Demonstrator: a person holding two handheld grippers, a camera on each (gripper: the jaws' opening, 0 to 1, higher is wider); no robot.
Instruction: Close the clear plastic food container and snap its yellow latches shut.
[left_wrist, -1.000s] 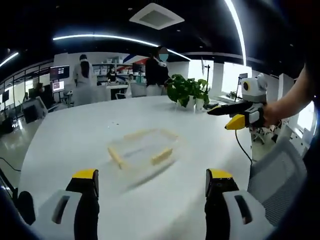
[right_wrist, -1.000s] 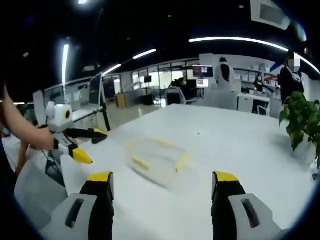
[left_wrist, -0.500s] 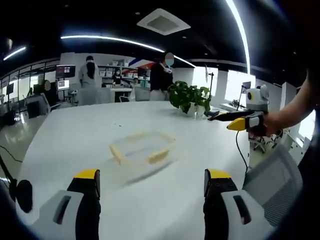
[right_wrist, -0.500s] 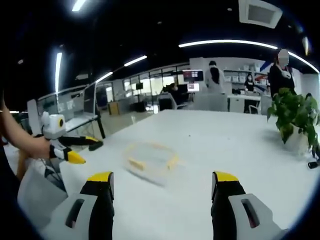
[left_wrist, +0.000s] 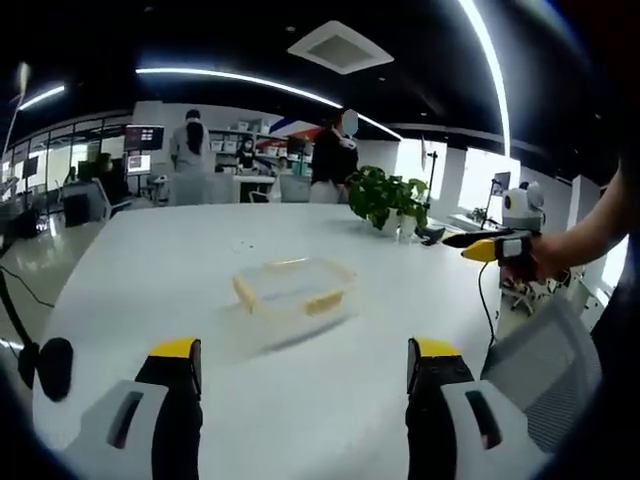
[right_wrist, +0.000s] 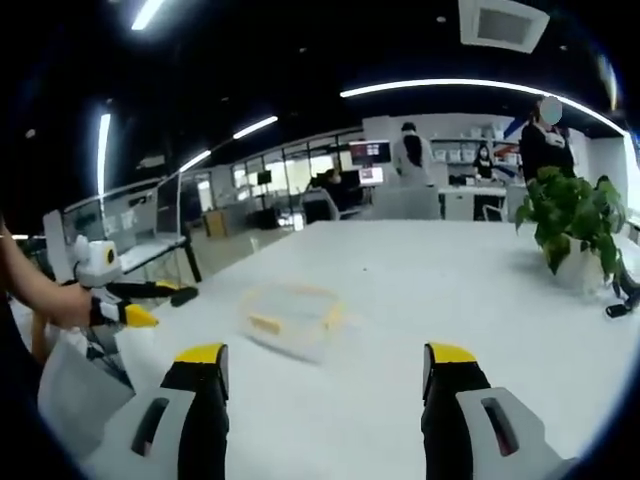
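Note:
A clear plastic food container (left_wrist: 291, 289) with yellow latches sits on the white round table (left_wrist: 150, 270), its lid on top. In the right gripper view the same container (right_wrist: 292, 318) lies ahead and slightly left. My left gripper (left_wrist: 300, 375) is open, its jaws wide apart well short of the container. My right gripper (right_wrist: 325, 378) is open too, with nothing between its jaws. The right gripper (left_wrist: 492, 243) also appears at the right of the left gripper view, held by a hand. The left gripper (right_wrist: 130, 303) appears at the left of the right gripper view.
A potted green plant (left_wrist: 389, 201) stands at the table's far side; the plant (right_wrist: 572, 222) shows at right in the right gripper view. A grey chair (left_wrist: 545, 360) stands by the table edge. Several people (left_wrist: 338, 160) stand among desks and monitors behind.
Both cameras have pulled back and levelled, so the container looks smaller and farther. The container itself has not moved. Both grippers stay open.

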